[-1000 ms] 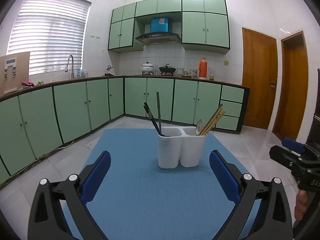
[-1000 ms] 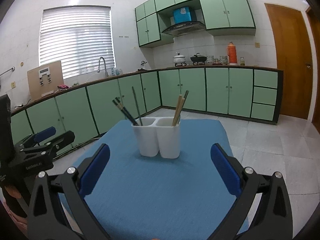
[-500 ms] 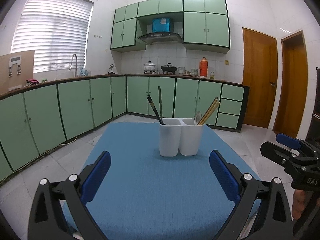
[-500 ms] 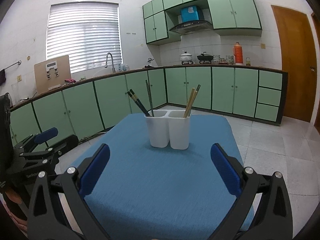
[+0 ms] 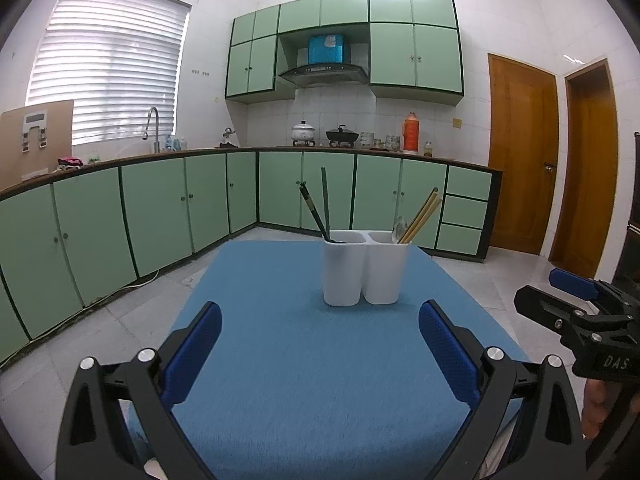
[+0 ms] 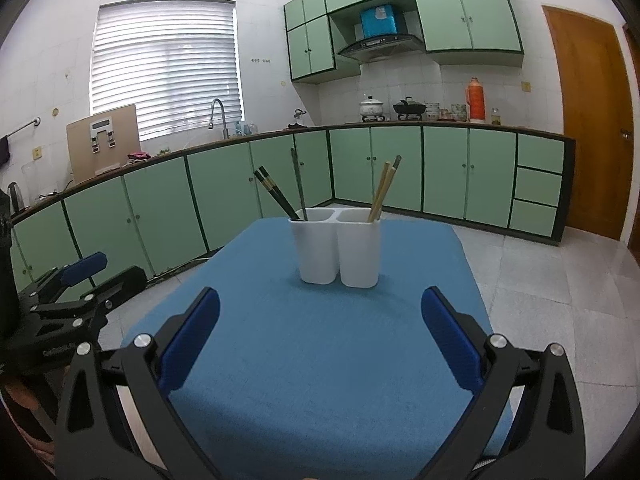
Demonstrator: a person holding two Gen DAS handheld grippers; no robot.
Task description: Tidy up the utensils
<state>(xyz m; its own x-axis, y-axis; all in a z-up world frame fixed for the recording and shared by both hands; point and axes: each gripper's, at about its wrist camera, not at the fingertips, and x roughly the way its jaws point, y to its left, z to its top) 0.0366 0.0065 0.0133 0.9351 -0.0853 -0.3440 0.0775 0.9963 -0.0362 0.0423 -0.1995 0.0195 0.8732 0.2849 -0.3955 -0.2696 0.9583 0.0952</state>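
White 2-compartment plastic utensil holder [image 5: 366,268] upright on blue cloth-covered table [image 5: 304,380].
Left gripper [image 5: 320,354] and right gripper [image 6: 320,346] both spread wide, empty, hovering near holder.

This is a home kitchen. Pale green cabinets [image 5: 160,208] run under an L-shaped counter with a sink faucet [image 5: 151,128], pots [image 5: 304,133] sit below a range hood [image 5: 324,73], and white tiles cover the walls.
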